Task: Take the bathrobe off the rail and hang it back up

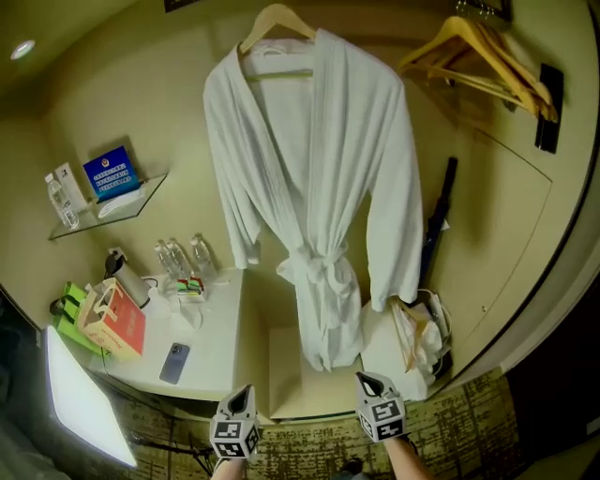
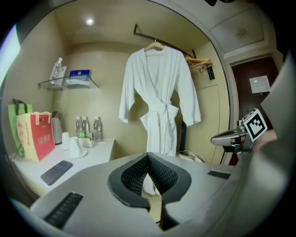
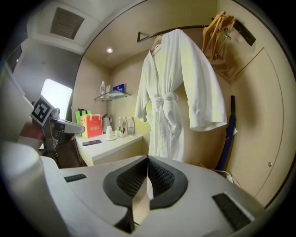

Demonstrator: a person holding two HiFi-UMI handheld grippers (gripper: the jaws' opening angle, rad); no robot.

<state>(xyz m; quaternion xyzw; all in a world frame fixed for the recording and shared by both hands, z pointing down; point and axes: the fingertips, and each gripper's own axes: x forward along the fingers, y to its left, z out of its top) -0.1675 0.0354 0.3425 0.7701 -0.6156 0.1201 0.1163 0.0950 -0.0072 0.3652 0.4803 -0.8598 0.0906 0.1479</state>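
Left hand-held gripper (image 1: 240, 392) sat low at 7 o'clock in the head view, clenched on nothing and aimed at the nook. It was empty, I judge, because no grasp had begun. At 9 o'clock the desk (image 1: 211, 347) carried a red bag (image 1: 117, 323), a phone (image 1: 174, 362) and bottles (image 1: 183, 255), all well apart from the job. At 12 o'clock the bathrobe (image 1: 314, 187) hung on a hanger (image 1: 277, 23) hooked over the rail (image 3: 144, 34), its belt (image 1: 319, 267) tied in front to keep it closed. At 2 o'clock spare hangers (image 1: 487, 56) crowded near the robe's shoulder. Right hand-held gripper (image 1: 366, 381), at 5 o'clock, was likewise clenched and empty, well apart from the robe. Both would likely have to rise toward the hanger.
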